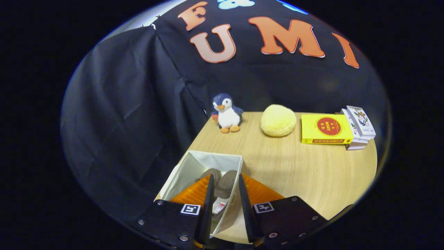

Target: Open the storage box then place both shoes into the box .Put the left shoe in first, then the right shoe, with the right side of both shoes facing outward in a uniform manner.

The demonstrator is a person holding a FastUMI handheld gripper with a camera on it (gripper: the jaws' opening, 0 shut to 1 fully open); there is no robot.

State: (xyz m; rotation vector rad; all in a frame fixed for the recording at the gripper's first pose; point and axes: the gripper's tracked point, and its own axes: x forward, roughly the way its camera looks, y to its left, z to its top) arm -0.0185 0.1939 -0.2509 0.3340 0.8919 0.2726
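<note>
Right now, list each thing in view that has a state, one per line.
Storage box: open, no lid on top, upright at the table's near corner.
Shoes: lying inside the box, between the fingers in the view.
Gripper: partly open above the box, fingers pressing on nothing.
Toy penguin: upright.
Yellow book: closed, flat.
Card boxes: closed, stacked beside the book.

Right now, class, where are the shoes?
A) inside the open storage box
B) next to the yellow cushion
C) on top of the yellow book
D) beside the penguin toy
A: the grey shoes lie inside the open white storage box, seen between the fingers of the hand-held gripper.
</note>
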